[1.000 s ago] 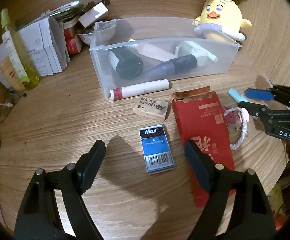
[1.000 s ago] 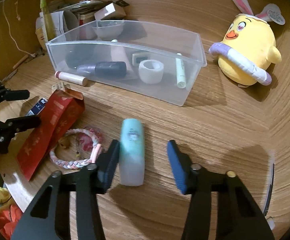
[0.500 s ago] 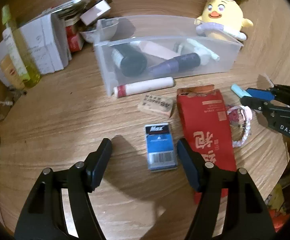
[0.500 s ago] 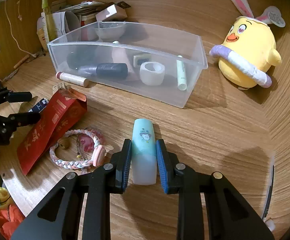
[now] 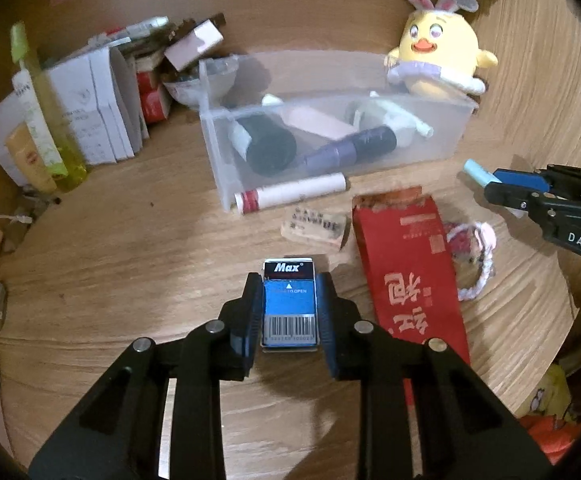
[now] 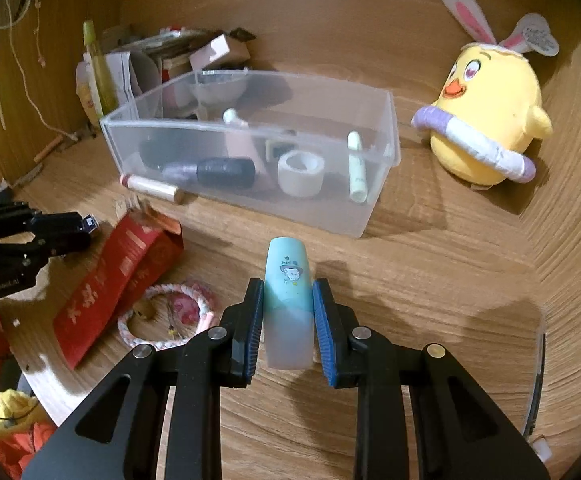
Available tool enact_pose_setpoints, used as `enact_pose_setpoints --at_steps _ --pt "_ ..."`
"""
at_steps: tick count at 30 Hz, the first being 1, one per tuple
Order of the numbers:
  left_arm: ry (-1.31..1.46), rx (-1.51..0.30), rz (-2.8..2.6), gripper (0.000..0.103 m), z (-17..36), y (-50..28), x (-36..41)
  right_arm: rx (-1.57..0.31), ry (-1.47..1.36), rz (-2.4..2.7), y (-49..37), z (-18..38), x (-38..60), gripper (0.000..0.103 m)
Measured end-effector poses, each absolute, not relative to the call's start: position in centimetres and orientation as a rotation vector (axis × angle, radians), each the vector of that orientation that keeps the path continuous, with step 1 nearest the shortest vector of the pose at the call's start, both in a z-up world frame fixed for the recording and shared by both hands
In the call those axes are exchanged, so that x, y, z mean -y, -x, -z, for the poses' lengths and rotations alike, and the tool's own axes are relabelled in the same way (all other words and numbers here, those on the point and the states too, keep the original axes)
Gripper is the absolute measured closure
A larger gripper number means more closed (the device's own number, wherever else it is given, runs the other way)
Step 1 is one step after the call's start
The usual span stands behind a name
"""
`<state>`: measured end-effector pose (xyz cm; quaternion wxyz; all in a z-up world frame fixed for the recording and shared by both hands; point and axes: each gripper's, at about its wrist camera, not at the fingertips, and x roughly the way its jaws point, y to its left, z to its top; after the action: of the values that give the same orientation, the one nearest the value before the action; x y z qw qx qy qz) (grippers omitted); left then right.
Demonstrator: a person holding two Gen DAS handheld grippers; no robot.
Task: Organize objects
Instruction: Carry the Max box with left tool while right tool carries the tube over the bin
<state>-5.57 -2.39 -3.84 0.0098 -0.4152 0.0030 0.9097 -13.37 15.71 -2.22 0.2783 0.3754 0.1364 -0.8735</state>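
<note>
My left gripper (image 5: 289, 312) is shut on a blue Max staple box (image 5: 289, 304), held just over the wooden table. My right gripper (image 6: 288, 312) is shut on a teal tube (image 6: 289, 300), lifted above the table in front of the clear plastic bin (image 6: 374, 196). The bin (image 5: 218, 176) holds a dark bottle, a purple tube, a tape roll (image 6: 301, 173) and a pale green stick. The right gripper (image 5: 490, 186) shows at the right of the left wrist view; the left gripper (image 6: 86, 226) shows at the left of the right wrist view.
A red envelope (image 5: 406, 272), an eraser (image 5: 314, 225), a white and red tube (image 5: 290, 198) and a braided bracelet (image 5: 474, 256) lie in front of the bin. A yellow chick plush (image 6: 486, 120) stands at the right. Boxes, papers and a green bottle (image 5: 38, 120) crowd the back left.
Both grippers closed: the left on the staple box, the right on the teal tube. The right gripper then lifted the tube off the table.
</note>
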Motion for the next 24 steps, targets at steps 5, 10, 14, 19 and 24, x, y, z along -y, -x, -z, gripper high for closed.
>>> enact_pose_setpoints --at_steps 5,10,14,19,24 --pt "1.204 0.027 -2.881 0.076 1.8 5.6 2.7 -0.376 -0.935 2.38 13.3 0.0 -16.0 0.08" --pt "1.085 0.105 -2.898 0.076 -0.2 5.7 2.9 -0.352 -0.866 2.416 13.3 -2.2 -16.8 0.08" --pt "1.019 0.117 -2.918 0.076 -1.6 6.1 2.7 -0.335 -0.814 2.439 13.5 -3.7 -17.0 0.08" --pt "0.939 0.126 -2.935 0.076 -3.6 6.9 2.6 -0.302 -0.768 2.45 14.1 -5.1 -16.8 0.08" --pt "0.898 0.144 -2.951 0.076 -4.9 8.3 2.8 -0.27 -0.733 2.452 15.3 -6.2 -15.9 0.08"
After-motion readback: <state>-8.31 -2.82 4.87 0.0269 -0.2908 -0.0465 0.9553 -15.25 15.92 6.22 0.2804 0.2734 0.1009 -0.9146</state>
